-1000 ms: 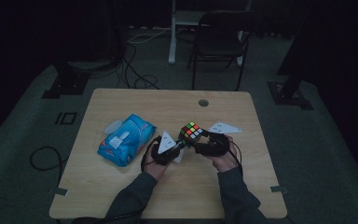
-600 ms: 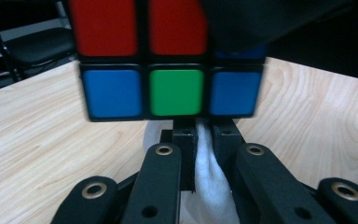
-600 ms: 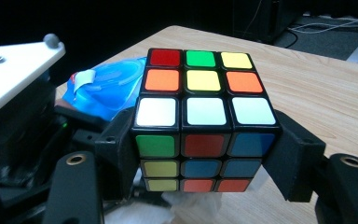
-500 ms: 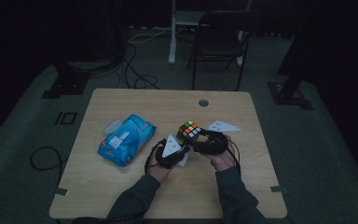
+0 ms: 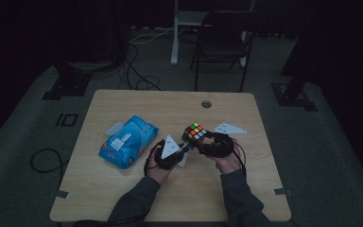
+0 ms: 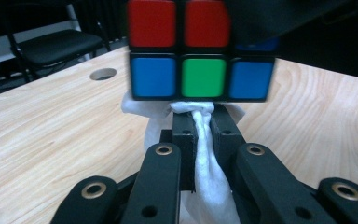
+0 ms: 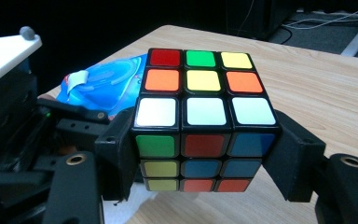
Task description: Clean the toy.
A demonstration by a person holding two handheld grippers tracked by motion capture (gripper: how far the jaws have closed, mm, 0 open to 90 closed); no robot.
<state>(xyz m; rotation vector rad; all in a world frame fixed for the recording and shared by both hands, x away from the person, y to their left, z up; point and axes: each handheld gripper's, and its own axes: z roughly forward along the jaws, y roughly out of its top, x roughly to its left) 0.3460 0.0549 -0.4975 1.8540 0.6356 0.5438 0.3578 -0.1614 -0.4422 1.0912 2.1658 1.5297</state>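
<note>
A scrambled Rubik's cube (image 5: 194, 134) (image 7: 204, 126) (image 6: 200, 51) is held above the table, with my right gripper (image 7: 205, 154) (image 5: 207, 144) shut on its two sides. My left gripper (image 6: 201, 122) (image 5: 182, 150) is shut on a white wipe (image 6: 205, 158), and the wipe's bunched tip presses against the cube's lower face. In the high view the two grippers meet just right of the table's middle.
A blue pack of wet wipes (image 5: 128, 141) (image 7: 103, 86) lies left of the hands. A round cable hole (image 5: 206, 104) (image 6: 102, 73) sits near the table's far edge. A black chair (image 5: 222, 42) stands beyond the table (image 5: 123, 109).
The left gripper with the wipe has moved right and closed in on the cube. The right gripper and cube have barely shifted.
</note>
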